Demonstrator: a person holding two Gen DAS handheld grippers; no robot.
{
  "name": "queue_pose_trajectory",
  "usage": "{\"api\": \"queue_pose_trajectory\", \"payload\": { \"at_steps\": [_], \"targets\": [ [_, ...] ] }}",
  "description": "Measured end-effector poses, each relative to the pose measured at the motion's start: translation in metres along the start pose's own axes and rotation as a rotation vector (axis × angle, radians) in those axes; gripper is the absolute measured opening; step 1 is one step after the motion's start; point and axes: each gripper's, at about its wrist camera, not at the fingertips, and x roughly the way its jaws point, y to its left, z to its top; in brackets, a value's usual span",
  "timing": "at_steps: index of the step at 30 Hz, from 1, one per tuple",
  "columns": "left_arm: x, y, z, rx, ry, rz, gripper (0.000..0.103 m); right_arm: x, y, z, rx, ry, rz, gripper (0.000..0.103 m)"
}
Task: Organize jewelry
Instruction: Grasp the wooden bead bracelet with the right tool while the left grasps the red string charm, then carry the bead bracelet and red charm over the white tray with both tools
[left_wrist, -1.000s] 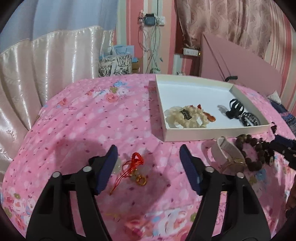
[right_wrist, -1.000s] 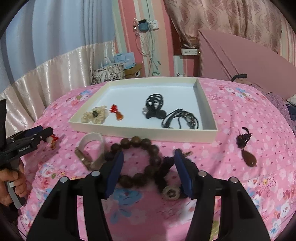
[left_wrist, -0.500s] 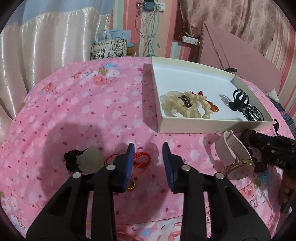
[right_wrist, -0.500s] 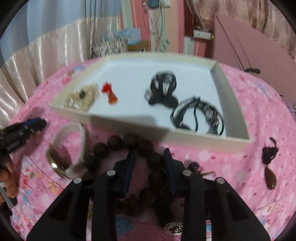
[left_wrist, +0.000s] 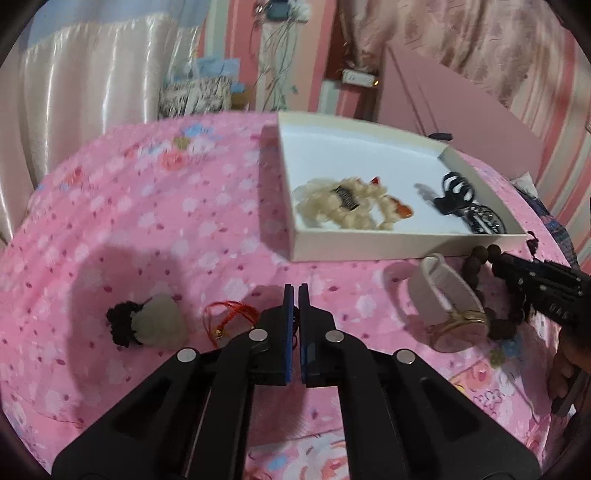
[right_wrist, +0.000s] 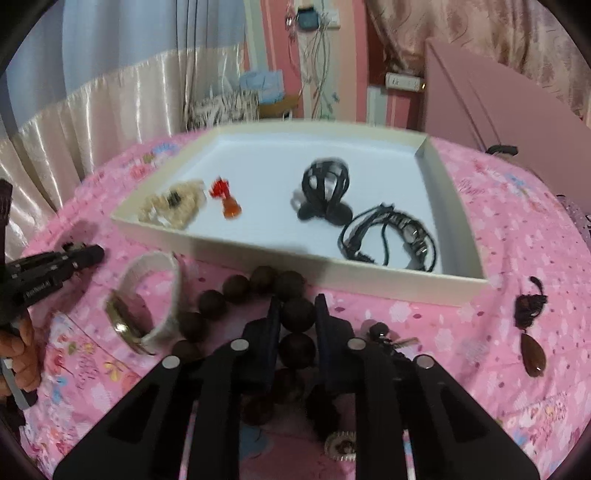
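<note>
My left gripper is shut low over the pink bedspread, and a red cord charm runs from its left side in between the pads. The jaws of my right gripper are closing on a dark wooden bead bracelet, with one bead pressed between the pads. Beyond both stands a white box holding a cream bead bracelet, an orange pendant, a black hair claw and a black cord bracelet.
A white-strap watch lies left of the beads. A pale pendant on a black cord sits left of the red charm. A brown drop pendant lies at the right. Curtains and a pink board stand behind the bed.
Both grippers have closed from wide open. The left came down over the red charm's cord, the right moved forward and down onto the dark beads.
</note>
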Motion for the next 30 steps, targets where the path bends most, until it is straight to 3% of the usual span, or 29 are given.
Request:
{"api": "queue_pose_trajectory", "payload": {
  "at_steps": [8,12,14,18,30],
  "targets": [
    [-0.043,-0.005,0.025,-0.036,-0.098,-0.09,0.0,-0.059,0.005,0.026,-0.025,-0.146,0.085,0.018],
    [-0.057,-0.013,0.041,-0.037,-0.129,-0.108,0.0,-0.076,0.002,0.04,-0.014,-0.204,0.085,0.018],
    [-0.059,-0.018,0.049,-0.035,-0.14,-0.103,0.0,-0.081,0.001,0.047,-0.02,-0.235,0.045,0.018],
    [-0.062,-0.029,0.06,-0.033,-0.164,-0.093,0.0,-0.083,-0.002,0.054,-0.052,-0.255,-0.006,0.018],
    [-0.044,-0.067,0.095,0.022,-0.189,-0.098,0.0,-0.072,-0.015,0.083,-0.074,-0.273,-0.037,0.018]
  ]
}}
